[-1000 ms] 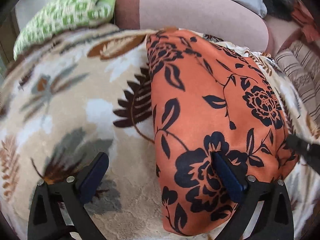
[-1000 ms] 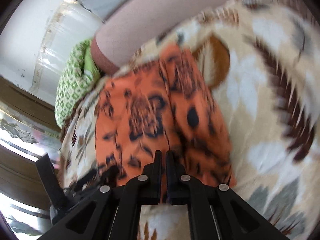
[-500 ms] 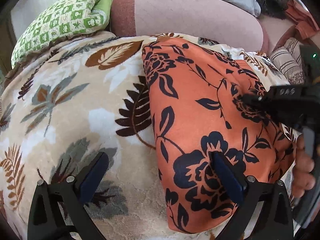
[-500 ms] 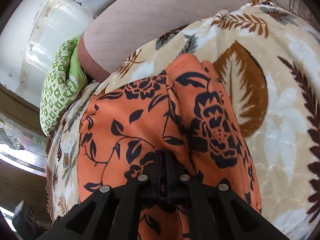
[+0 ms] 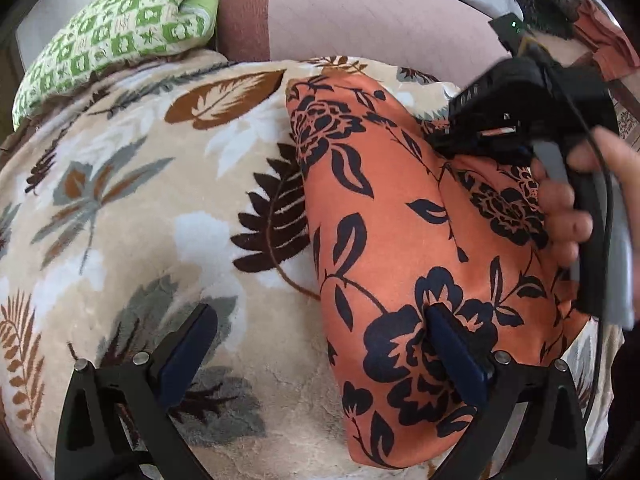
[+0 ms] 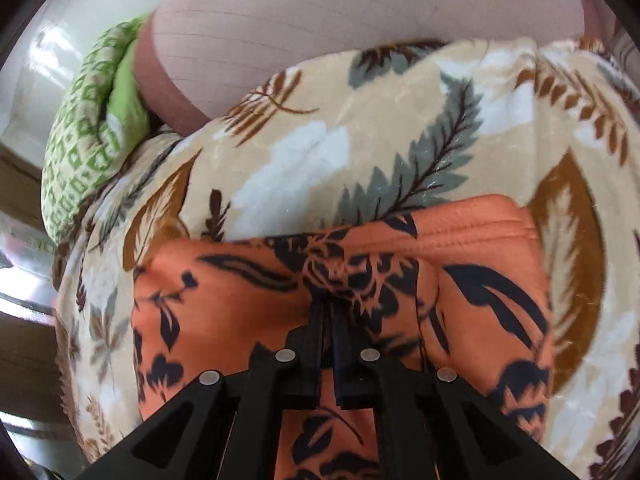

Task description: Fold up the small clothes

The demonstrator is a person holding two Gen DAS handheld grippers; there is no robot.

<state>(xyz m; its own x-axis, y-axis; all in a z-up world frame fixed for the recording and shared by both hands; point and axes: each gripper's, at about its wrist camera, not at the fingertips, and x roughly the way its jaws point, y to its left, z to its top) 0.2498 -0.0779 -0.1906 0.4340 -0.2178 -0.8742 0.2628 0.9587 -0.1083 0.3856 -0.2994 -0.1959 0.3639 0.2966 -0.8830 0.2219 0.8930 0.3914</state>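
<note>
An orange garment with black flowers point(image 5: 400, 216) lies on a beige leaf-patterned blanket point(image 5: 140, 208). My left gripper point(image 5: 320, 314) is open, straddling the garment's left edge. Its right finger point(image 5: 452, 344) rests over the cloth and its left finger point(image 5: 188, 344) over the bare blanket. My right gripper point(image 6: 326, 304) is shut on a bunched fold of the garment point(image 6: 224, 308), close to its stitched hem point(image 6: 460, 224). In the left wrist view the right gripper point(image 5: 444, 146) sits over the garment's far right part, held by a person's hand point(image 5: 568, 220).
A green-and-white patterned pillow point(image 5: 120, 36) and a pinkish bolster point(image 5: 380, 20) lie along the far edge of the blanket. More cloth, reddish and dark, is piled at the far right point(image 5: 608, 40). Bare blanket point(image 6: 400, 120) stretches beyond the hem.
The right gripper, shut on the cloth, travelled across the garment toward its far end, carrying a fold with it. The left gripper stayed open in place.
</note>
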